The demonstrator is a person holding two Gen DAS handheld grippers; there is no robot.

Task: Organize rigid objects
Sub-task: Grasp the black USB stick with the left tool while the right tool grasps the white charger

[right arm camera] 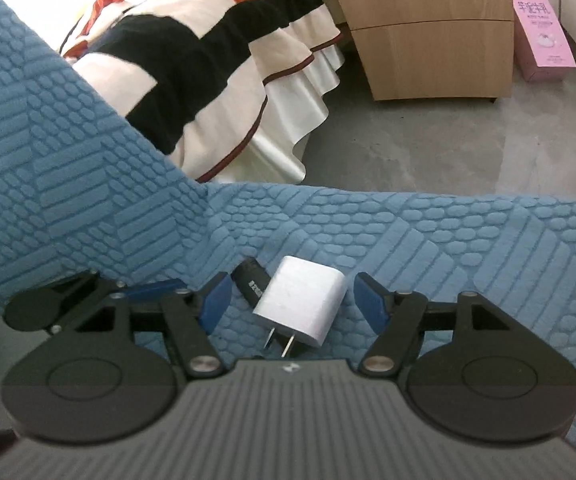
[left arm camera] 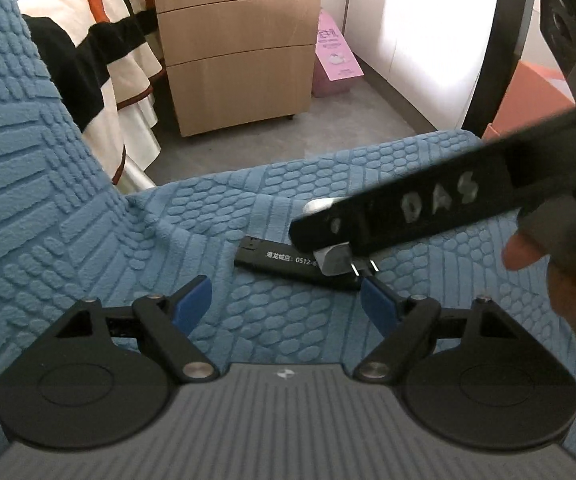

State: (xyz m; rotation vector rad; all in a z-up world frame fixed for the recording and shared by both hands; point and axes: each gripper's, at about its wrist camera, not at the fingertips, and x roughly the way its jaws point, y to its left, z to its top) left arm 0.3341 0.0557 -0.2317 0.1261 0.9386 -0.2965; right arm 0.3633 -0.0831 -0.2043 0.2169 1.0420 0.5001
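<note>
A white plug charger (right arm camera: 303, 305) with two prongs lies on the blue textured sofa seat (right arm camera: 467, 240), partly on top of a black lighter (right arm camera: 252, 280) with white print. My right gripper (right arm camera: 293, 300) is open, its blue pads either side of the charger without touching it. In the left wrist view the lighter (left arm camera: 284, 262) lies ahead of my open, empty left gripper (left arm camera: 286, 300). The right gripper's black finger (left arm camera: 407, 208) crosses over the charger (left arm camera: 333, 258) and hides most of it.
The sofa backrest (left arm camera: 16, 152) rises on the left. Beyond the seat edge are grey floor, a bed with a striped cover (right arm camera: 192, 52), a wooden drawer cabinet (left arm camera: 240, 48) and a pink box (right arm camera: 541, 28). A hand (left arm camera: 575, 280) holds the right gripper.
</note>
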